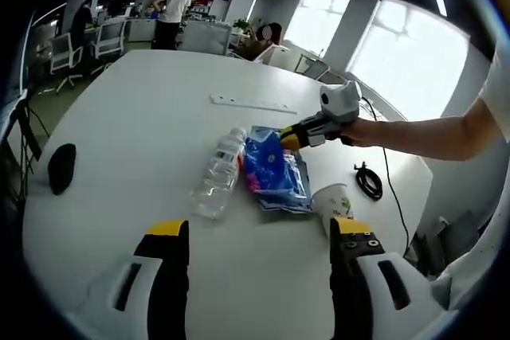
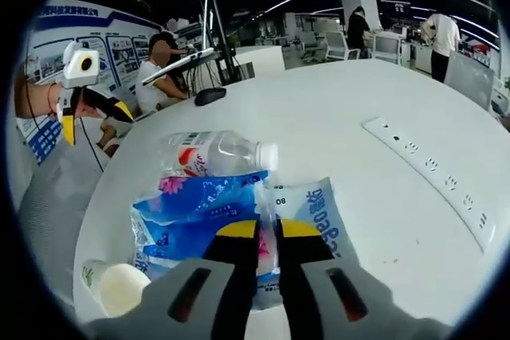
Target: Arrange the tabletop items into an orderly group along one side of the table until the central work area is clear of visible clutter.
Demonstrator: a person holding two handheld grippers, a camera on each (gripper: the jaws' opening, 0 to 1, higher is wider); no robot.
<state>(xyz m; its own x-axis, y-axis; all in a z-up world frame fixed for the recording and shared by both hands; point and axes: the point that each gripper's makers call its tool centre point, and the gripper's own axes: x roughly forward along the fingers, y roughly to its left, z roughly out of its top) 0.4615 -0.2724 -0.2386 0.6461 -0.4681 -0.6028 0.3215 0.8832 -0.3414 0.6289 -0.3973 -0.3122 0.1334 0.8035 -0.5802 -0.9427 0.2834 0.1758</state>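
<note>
A clear plastic bottle (image 1: 217, 177) lies on its side on the white round table (image 1: 135, 117). Against it lies a blue tissue packet (image 1: 275, 174), and a paper cup (image 1: 331, 200) stands just beyond the packet. My right gripper (image 1: 288, 139) reaches in from the right, shut on the packet's far edge. In the right gripper view its jaws (image 2: 267, 232) pinch the packet (image 2: 199, 212), with the bottle (image 2: 215, 153) behind and the cup (image 2: 115, 286) at lower left. My left gripper (image 1: 259, 232) hovers open short of the bottle, holding nothing; it appears again as the left gripper (image 2: 96, 117).
A white power strip (image 1: 253, 103) lies past the items, the same power strip (image 2: 434, 173) running along the right. A black mouse (image 1: 61, 166) sits near the table's left edge, and a black cable (image 1: 368, 181) near the right edge. Chairs, desks and people stand beyond the table.
</note>
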